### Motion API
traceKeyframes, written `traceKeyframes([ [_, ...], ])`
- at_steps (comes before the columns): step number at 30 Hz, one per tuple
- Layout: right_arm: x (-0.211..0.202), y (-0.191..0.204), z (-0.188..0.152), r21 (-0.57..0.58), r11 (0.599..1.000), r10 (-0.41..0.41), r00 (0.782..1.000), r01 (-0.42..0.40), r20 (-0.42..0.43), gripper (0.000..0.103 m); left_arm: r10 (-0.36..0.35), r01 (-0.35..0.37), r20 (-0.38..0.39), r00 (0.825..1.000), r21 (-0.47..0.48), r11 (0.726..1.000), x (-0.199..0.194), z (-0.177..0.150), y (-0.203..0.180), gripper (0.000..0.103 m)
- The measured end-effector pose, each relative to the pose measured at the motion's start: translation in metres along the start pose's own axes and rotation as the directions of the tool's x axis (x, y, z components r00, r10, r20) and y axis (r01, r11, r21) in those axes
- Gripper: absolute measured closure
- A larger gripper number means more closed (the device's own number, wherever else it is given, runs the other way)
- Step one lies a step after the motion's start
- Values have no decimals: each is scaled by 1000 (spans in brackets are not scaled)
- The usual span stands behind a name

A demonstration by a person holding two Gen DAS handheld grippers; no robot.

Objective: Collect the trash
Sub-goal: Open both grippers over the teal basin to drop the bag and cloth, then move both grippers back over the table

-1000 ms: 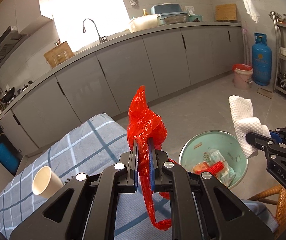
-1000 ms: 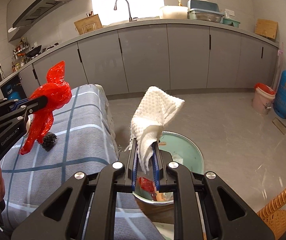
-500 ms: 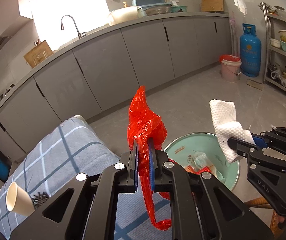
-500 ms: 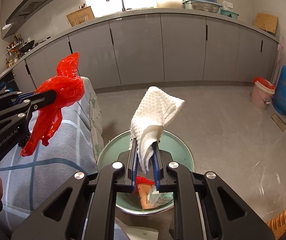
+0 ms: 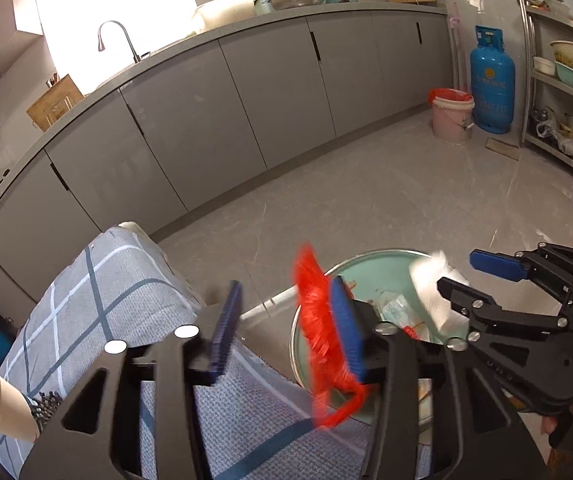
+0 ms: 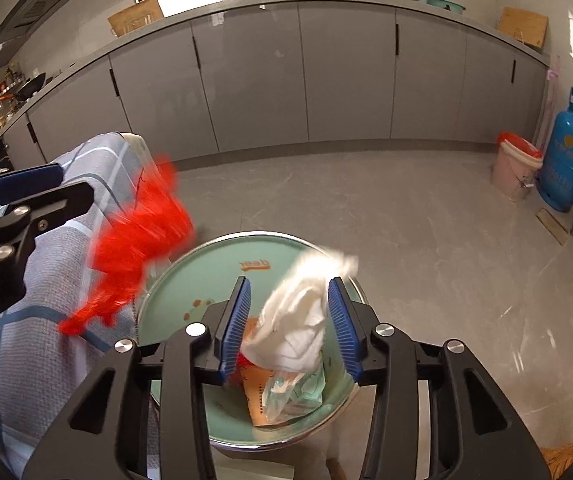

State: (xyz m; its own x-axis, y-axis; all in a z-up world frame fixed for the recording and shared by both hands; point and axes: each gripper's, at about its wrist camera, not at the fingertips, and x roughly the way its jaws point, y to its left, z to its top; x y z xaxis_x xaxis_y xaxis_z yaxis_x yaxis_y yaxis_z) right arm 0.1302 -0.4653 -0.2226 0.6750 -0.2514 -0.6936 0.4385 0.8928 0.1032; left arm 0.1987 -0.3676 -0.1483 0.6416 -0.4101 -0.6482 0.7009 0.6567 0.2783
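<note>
My left gripper (image 5: 286, 324) has its jaws opening. A blurred red plastic bag (image 5: 318, 320) slips down along its right pad, no longer pinched. In the right wrist view the red bag (image 6: 138, 240) hangs loose beside the left gripper (image 6: 70, 184), over the left rim of the green bin (image 6: 246, 240). My right gripper (image 6: 290, 320) is opening too. A crumpled white paper towel (image 6: 298, 320) drops between its blue pads, above the trash in the bin. The left wrist view shows the right gripper (image 5: 466, 276), the towel (image 5: 434, 288) and the bin (image 5: 366, 264).
A table under a grey plaid cloth (image 5: 118, 288) stands left of the bin, with a paper cup (image 5: 6, 408) and a small dark spiky item (image 5: 46, 404) on it. Grey cabinets line the back. A pink bucket (image 6: 514, 168) and a blue gas cylinder (image 6: 566, 160) stand far right.
Both grippers moved down and over the bin, then opened. The red bag and the white towel, pinched before, are now loose and falling.
</note>
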Motion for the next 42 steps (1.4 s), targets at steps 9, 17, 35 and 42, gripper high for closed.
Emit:
traceKeyframes([
  [9,-20,-5,-8,68,997,-21,1000,19,18,41,39,-38,13,999,-62,997,-22,-10,27,29],
  [17,-60,31,0,88,995,41,995,-49,86,31,145,-139,41,989,-121,983,-74,-46,71,20],
  [35,-85,205,-4,-190,955,244,967,-227,73,25,422,-412,-29,906,-288,865,-120,-120,235,14],
  [42,-78,224,-3,-235,945,243,969,-226,47,25,308,-312,-56,950,-244,918,-83,-111,232,32],
])
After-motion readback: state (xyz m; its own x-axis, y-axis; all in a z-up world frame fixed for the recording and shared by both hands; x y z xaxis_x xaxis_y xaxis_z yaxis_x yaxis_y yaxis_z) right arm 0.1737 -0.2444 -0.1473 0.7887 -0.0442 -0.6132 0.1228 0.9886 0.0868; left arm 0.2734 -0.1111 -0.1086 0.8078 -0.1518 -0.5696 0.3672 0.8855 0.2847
